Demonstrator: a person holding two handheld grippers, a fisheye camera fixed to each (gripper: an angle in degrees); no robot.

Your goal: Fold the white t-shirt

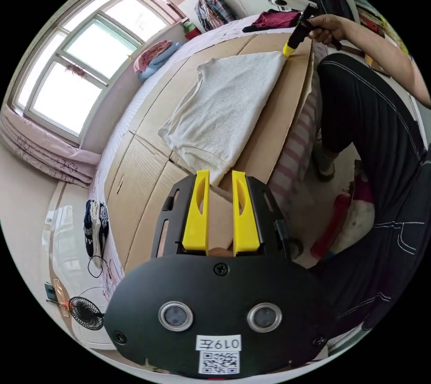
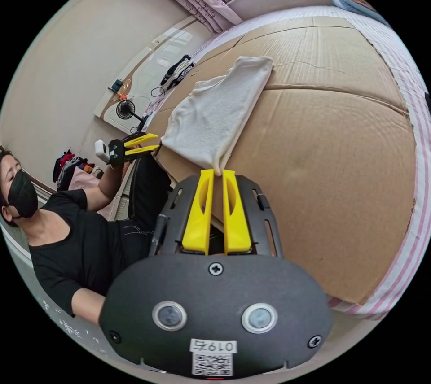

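The white t-shirt (image 1: 224,106) lies folded lengthwise into a long strip on flattened cardboard (image 1: 274,128) spread over a bed. In the left gripper view my left gripper (image 1: 221,173) is open, its yellow tips right at the shirt's near end. The right gripper (image 1: 287,50), held in a hand, pinches the far corner. In the right gripper view the right gripper (image 2: 218,172) is shut on a corner of the t-shirt (image 2: 215,106), lifting it slightly off the cardboard (image 2: 323,141). The left gripper (image 2: 157,141) hovers with jaws apart beside the other near corner.
The person (image 2: 72,240) in black stands along the bed's side, between both grippers. Dark red clothes (image 1: 274,19) and pink pillows (image 1: 152,54) lie on the bed beyond the cardboard. A small fan (image 1: 85,312) stands by the wall. A red object (image 1: 332,227) lies on the floor.
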